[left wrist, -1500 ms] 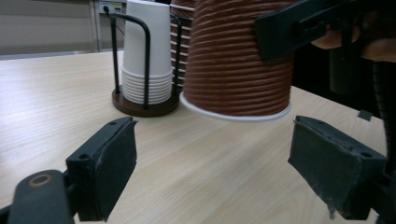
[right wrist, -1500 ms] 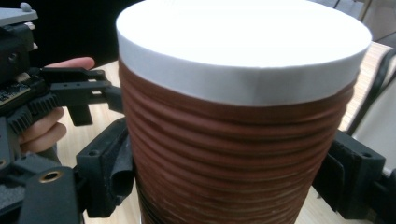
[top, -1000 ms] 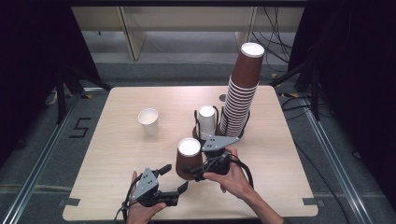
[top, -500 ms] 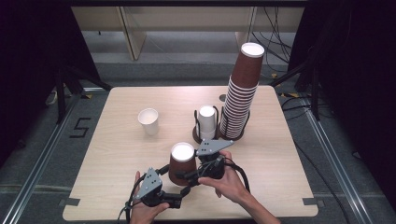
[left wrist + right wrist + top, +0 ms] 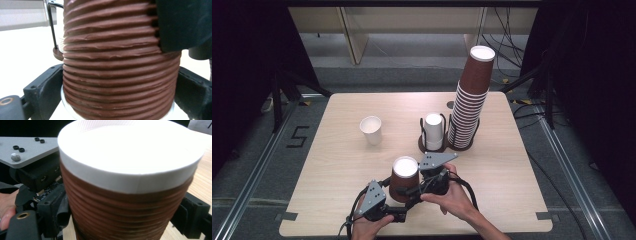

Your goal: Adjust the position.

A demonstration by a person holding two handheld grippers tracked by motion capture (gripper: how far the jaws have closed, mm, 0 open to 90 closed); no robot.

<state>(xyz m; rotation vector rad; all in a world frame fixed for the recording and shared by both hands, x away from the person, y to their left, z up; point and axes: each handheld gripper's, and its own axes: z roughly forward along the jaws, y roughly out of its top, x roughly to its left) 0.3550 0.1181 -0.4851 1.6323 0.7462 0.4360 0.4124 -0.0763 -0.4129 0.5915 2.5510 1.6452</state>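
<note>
Brown ribbed paper cup [image 5: 404,179] stands upside down on the bench [image 5: 337,150] near the front edge, white base up, with both grippers at it. Left gripper [image 5: 398,200] comes in low from the front-left. In the left gripper view its fingers [image 5: 46,87] sit on either side of the cup's [image 5: 117,62] lower wall by the rim; they have just been closing a little after opening wide, and contact looks like touching, but a real squeeze can't be told. Right gripper [image 5: 424,186] is at the cup's right side, higher up. In the right gripper view its fingers [image 5: 53,207] flank the cup [image 5: 130,195] on both sides; they have just been opening, spread wide around it, pads close to the wall, grip not clear.

Further back on the bench: a small white cup [image 5: 371,130] standing alone at left, a white cup in a black wire holder [image 5: 433,132] mid-bench, and just beside it a tall leaning stack of brown cups [image 5: 469,100] in its own holder.
</note>
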